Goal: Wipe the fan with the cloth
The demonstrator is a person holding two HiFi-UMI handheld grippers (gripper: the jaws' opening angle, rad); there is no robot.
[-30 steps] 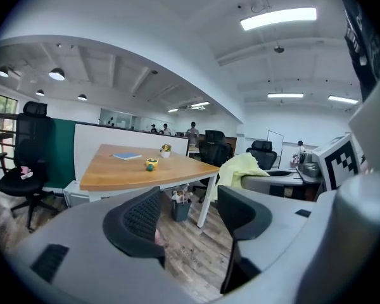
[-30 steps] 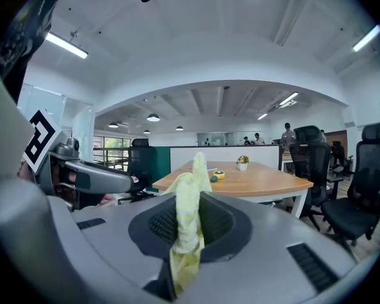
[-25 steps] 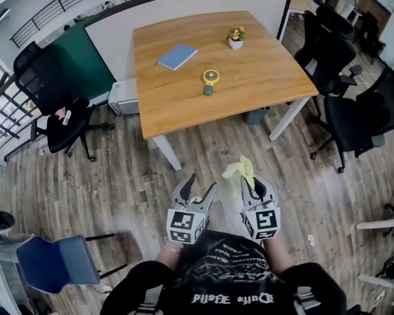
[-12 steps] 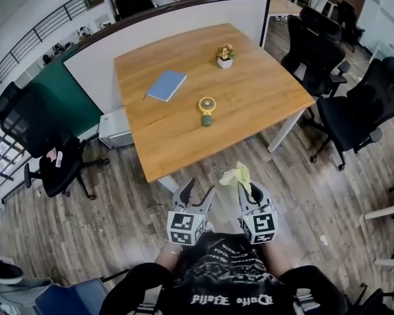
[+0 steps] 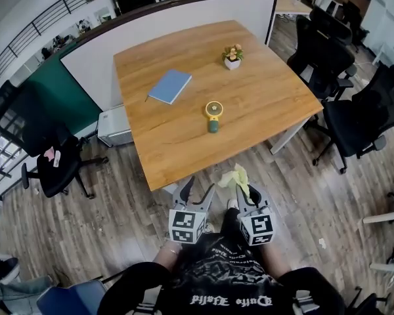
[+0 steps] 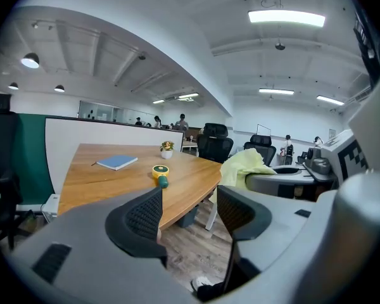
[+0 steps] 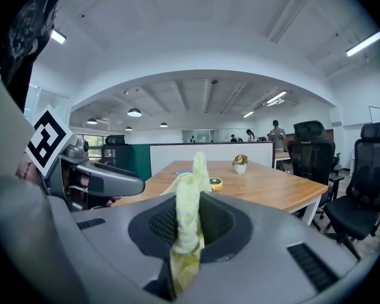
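Worktop edge sits closer to both claws than 0.5 s ago. Right claw is clamped on the yellow cloth; left claw is wide. Fan stands mid-worktop, with notebook and potted plant beyond it.

- The head view looks steeply down from overhead, standing well back from the bench.
- The left gripper view and right gripper view sit low, facing level across it.
- All three share the bench top and fan.
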